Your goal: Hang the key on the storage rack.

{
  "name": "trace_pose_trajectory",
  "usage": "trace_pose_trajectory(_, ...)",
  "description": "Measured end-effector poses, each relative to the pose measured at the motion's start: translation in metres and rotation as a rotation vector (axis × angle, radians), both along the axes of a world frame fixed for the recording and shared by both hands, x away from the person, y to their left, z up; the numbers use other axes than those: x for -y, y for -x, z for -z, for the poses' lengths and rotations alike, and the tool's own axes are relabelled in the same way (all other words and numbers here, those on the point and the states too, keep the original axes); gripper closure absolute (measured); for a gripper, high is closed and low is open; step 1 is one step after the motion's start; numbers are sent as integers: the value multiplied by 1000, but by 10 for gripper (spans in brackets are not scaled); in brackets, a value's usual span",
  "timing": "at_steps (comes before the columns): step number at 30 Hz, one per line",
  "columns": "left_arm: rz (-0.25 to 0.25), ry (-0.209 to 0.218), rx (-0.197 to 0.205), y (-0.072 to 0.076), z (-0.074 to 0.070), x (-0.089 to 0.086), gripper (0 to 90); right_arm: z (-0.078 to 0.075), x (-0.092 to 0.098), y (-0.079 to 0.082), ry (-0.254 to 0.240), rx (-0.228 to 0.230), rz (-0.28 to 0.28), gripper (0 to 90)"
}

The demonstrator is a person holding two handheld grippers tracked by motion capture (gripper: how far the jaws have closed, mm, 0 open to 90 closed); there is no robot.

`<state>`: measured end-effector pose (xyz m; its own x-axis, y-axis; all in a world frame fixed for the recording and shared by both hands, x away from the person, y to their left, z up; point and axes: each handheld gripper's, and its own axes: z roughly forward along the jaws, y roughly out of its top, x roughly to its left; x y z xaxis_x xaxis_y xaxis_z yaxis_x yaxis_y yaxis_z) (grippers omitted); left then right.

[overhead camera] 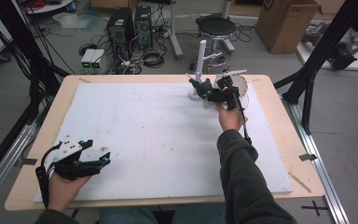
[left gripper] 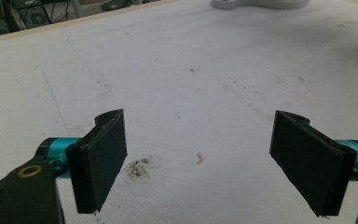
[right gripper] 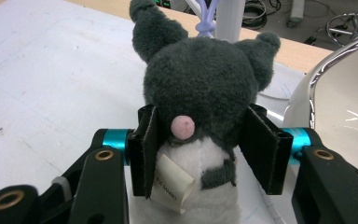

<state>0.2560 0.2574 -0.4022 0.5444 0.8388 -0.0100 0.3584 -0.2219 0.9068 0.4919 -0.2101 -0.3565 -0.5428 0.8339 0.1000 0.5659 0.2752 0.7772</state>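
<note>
One plush toy (right gripper: 200, 116) is pinched between the right gripper (overhead camera: 213, 91) jaws, just beside the white bowl (right gripper: 340, 107) at the table's far edge. Looks like grab done, placing left. Left gripper (left gripper: 200, 163) well away from bowl, jaws spread, empty. Lots of free foam board (overhead camera: 158, 135) btwn.
</note>
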Motion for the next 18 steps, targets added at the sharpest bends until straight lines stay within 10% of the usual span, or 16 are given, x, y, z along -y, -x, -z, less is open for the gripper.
trace_pose_trajectory(18,-2,7,0,0,0,-2,189,18,-5,-7,11,-46,18,474)
